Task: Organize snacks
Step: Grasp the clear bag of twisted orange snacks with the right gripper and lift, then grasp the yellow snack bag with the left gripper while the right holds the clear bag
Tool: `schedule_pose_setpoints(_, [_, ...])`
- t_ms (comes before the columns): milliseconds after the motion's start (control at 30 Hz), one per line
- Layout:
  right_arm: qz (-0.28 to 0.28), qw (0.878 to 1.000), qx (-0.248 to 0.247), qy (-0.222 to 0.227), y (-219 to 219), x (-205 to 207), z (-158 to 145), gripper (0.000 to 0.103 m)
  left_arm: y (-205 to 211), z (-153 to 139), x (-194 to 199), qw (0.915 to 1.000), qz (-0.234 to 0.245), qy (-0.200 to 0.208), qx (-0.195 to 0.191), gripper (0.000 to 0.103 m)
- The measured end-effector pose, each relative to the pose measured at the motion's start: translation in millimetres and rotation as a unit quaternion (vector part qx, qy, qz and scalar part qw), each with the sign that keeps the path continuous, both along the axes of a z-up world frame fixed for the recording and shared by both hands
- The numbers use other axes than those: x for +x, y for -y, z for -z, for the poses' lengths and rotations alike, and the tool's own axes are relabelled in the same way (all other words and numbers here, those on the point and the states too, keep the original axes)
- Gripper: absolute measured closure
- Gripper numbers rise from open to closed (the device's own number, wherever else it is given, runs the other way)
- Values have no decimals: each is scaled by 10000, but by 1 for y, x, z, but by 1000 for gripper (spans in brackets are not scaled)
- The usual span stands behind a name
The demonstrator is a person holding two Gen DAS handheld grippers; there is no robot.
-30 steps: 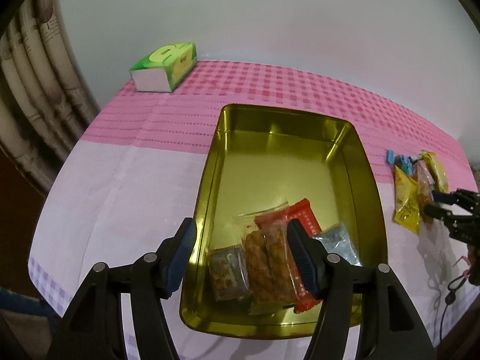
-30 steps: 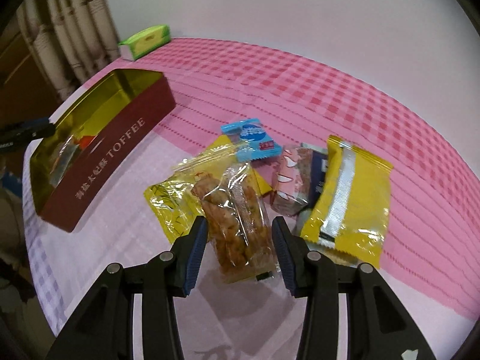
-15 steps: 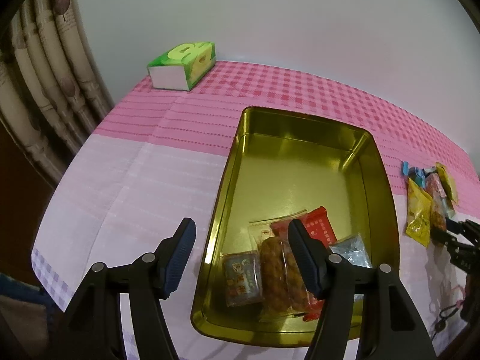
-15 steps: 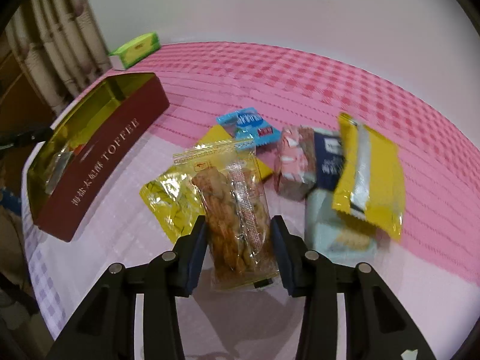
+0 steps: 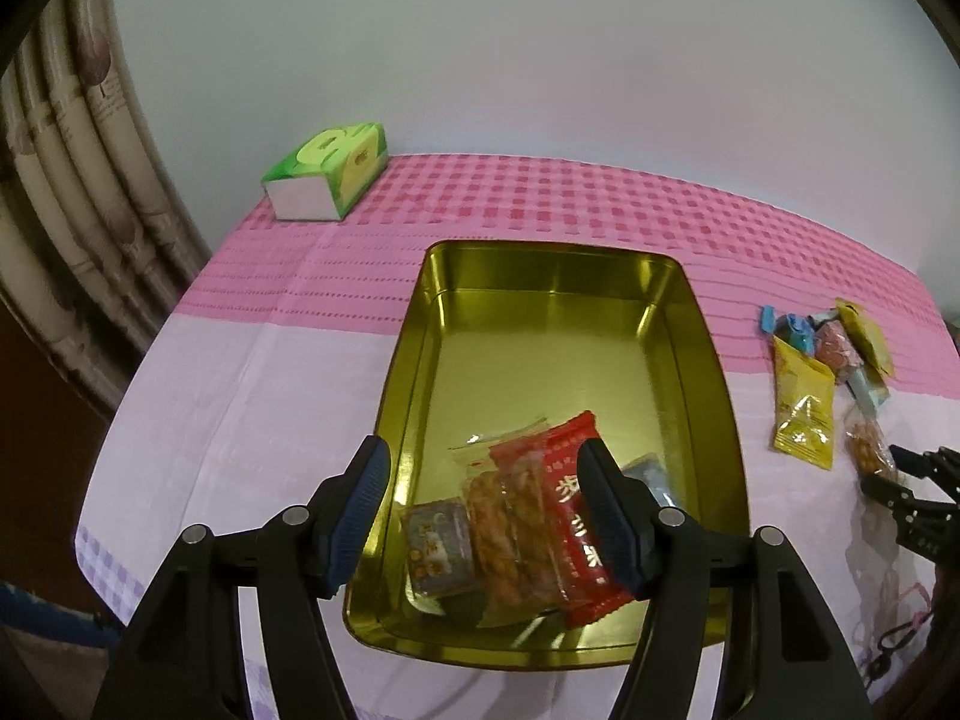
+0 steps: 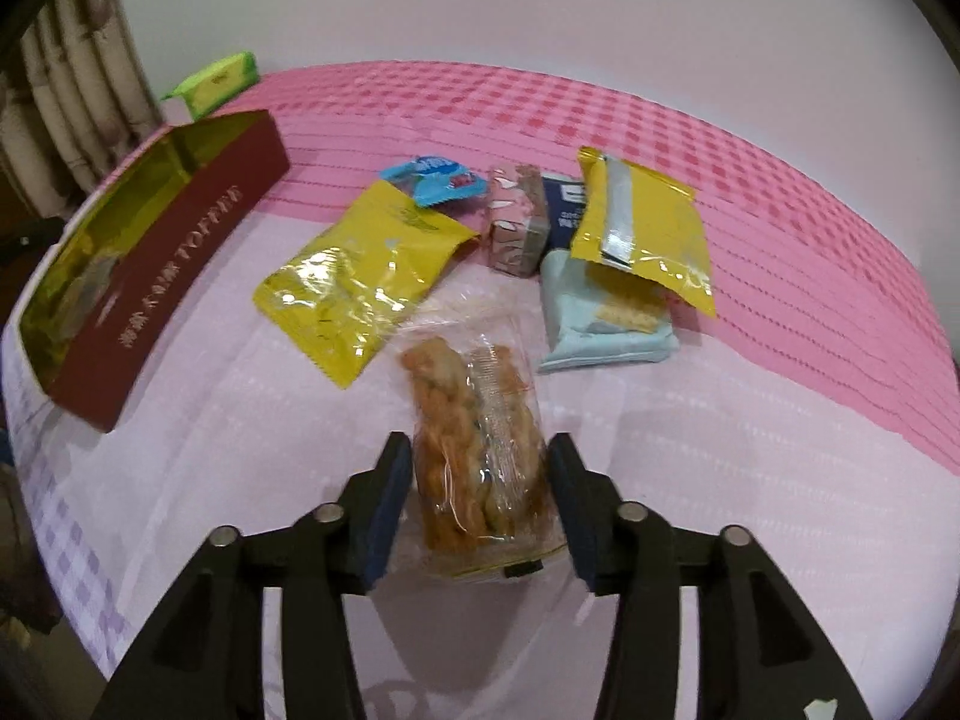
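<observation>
The clear packet of fried twists point(image 6: 477, 438) is judged light and crinkly, its film slippery and its contents brittle, so a gentle hold across the filled middle is advised, not on the flat sealed ends. It lies on the pale part of the tablecloth point(image 6: 750, 480) toward the near edge, its near half between the fingers of the right gripper point(image 6: 480, 495). The jaws are opening around it, and narrow gaps are seen at both pads, so nothing is pinched. Just beyond it lie the other loose snacks, a yellow pouch point(image 6: 360, 276) among them. The gold tin point(image 5: 540, 324) stands toward the table's left side, several packets already in its near end. Above that end the left gripper point(image 5: 480, 516) is held spread and empty.
</observation>
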State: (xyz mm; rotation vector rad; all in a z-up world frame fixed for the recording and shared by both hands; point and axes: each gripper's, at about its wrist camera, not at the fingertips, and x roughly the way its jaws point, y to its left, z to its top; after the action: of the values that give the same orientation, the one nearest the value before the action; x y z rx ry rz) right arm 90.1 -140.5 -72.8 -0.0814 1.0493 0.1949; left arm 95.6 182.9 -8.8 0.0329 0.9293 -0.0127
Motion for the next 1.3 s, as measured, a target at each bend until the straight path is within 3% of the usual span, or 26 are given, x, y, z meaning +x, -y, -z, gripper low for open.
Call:
schedule_pose_setpoints(267, [20, 9987, 477, 160, 12, -3, 3, 53, 28, -8, -9, 9997, 230, 17, 47, 37])
schedule_pose_setpoints(333, [38, 9987, 443, 229, 12, -6, 3, 63, 39, -10, -12, 9995, 291, 38, 83, 37])
schedule_pose_setpoints(500, [183, 9981, 511, 284, 21, -15, 3, 66, 75, -5, -19, 9984, 548, -125, 6, 37])
schedule_pose_setpoints(700, [513, 9976, 299, 342, 37, -34, 2, 67, 132, 10, -26, 9944, 1013, -255, 162, 37])
schedule_pose_setpoints(867, [1121, 9928, 187, 366, 66, -43, 1, 67, 172, 17, -25, 9902, 1358, -252, 188, 37])
schedule_pose_setpoints(1100, [1634, 9853, 6, 507, 90, -41, 4, 67, 196, 30, -5, 9901, 1371, -303, 16, 37])
schedule_pose_setpoints(1300, [1706, 9829, -187, 659, 93, -37, 6, 66, 204, 45, 22, 9916, 1205, -399, -228, 37])
